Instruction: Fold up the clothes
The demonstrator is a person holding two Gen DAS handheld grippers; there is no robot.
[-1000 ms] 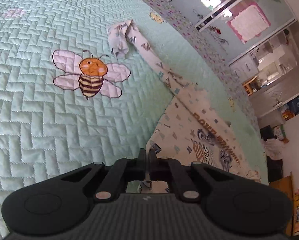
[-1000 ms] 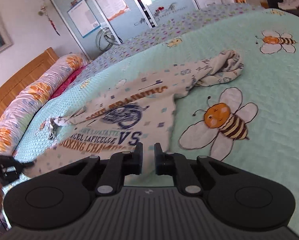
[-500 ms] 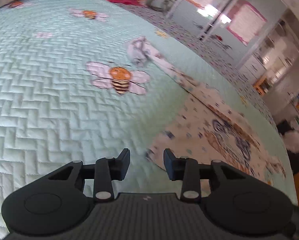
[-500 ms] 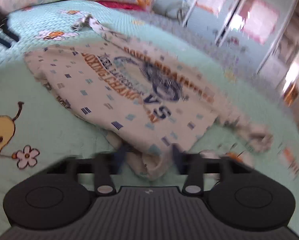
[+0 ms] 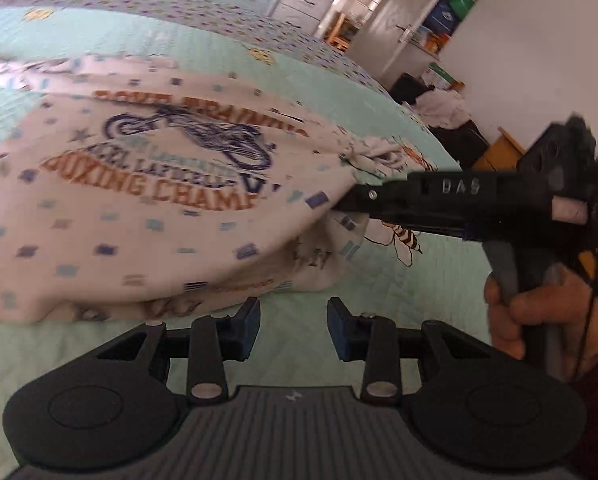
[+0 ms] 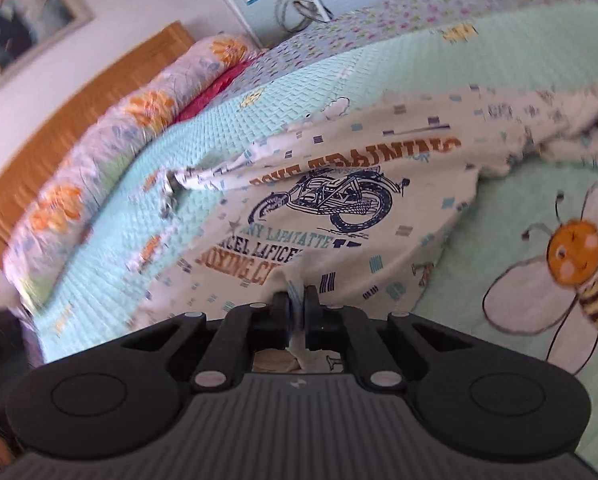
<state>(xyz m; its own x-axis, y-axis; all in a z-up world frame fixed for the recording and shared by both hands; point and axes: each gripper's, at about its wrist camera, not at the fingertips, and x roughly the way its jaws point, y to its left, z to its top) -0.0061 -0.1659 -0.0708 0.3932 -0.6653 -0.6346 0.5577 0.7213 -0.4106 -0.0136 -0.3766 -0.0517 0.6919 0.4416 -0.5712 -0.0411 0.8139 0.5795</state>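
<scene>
Fabric this thin will sag and slide wherever I leave it unsupported, so I judge the printed shirt (image 6: pixel 363 216) light, soft and floppy, best taken at hems and corners, not mid-panel. It lies spread on the mint quilted bed (image 6: pixel 519 184), motorcycle print up, one sleeve trailing toward the floral pillow (image 6: pixel 99 148).

My right gripper (image 6: pixel 297 312) has its fingers pinched nearly together on the shirt's near hem, a fold of cloth drawn up between them. From the left wrist view I see that same gripper (image 5: pixel 349 200) biting the edge, the person's hand (image 5: pixel 539 320) on its handle. My left gripper (image 5: pixel 293 326) hovers over bare quilt just short of the hem, fingers partly apart with nothing between them.

A second ago the left fingers were clamped on cloth and the right stood apart and empty; the grip has swapped sides, and the left has swung across to face the print.
</scene>
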